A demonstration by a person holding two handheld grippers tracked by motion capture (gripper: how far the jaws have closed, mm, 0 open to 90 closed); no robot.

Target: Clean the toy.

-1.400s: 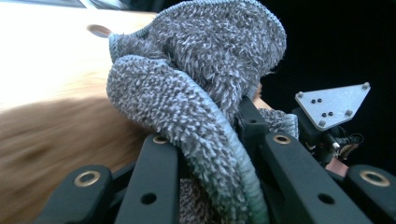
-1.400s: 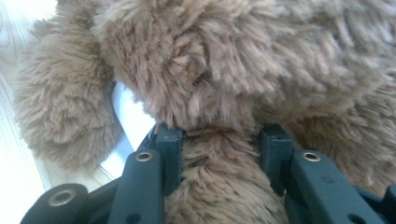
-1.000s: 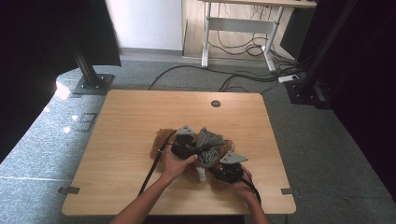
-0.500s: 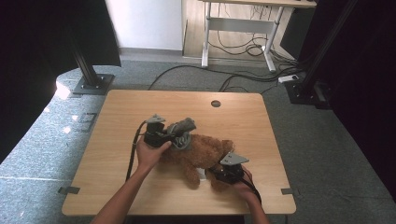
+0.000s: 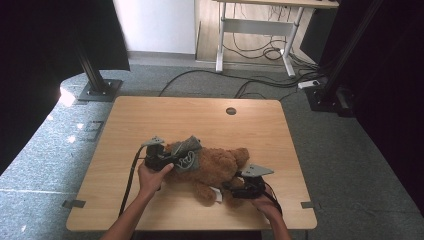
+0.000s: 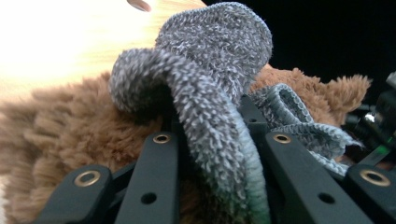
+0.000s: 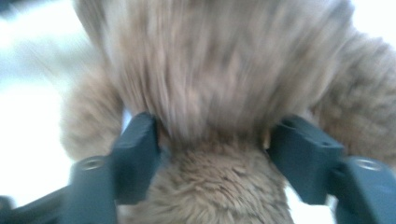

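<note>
Right gripper point(image 5: 239, 189): nearest the person, jaws closed around a limb of the brown teddy bear point(image 5: 217, 167); in the right gripper view fur bulges between the two jaws.
Left gripper point(image 5: 167, 161): clenched on the grey knitted cloth point(image 5: 187, 154), which loops up between its jaws in the left gripper view.
Teddy bear: lying on the wooden table point(image 5: 150, 120), between the two grippers.
Grey cloth: draped over the bear's left end.
Containers: none on the table.
Table hole point(image 5: 230, 111): far side, well apart from the bear.
</note>
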